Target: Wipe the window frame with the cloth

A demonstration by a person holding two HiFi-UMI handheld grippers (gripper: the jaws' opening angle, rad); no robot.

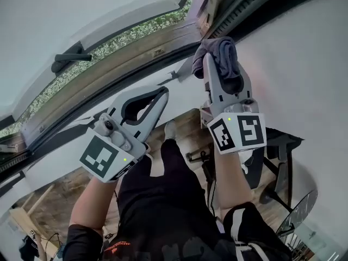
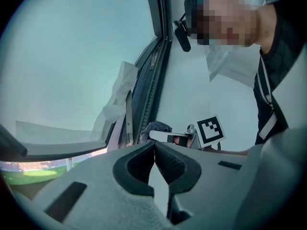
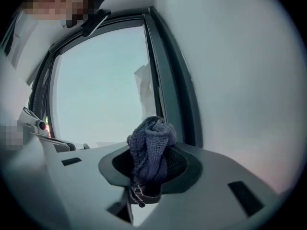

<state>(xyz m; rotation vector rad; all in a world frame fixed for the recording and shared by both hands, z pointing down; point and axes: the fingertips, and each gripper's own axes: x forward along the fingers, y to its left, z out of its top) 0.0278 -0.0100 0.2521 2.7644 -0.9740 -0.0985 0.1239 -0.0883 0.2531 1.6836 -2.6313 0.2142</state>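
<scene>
Two grippers: I have both raised near the window frame.
Right gripper: jaws clamped on the bunched blue-grey cloth, which pokes out past the tips.
Cloth position: close to the frame's dark upright edge, beside the white wall; I can't tell whether it touches.
Left gripper: jaws closed tip to tip, nothing between them.
Window handle: black, well apart from both grippers.

Wall: white, plain, right of window.
Window: tall pane, pale daylight; greenery outside.
Handle: black, on the sash.
Floor: wood planks.
</scene>
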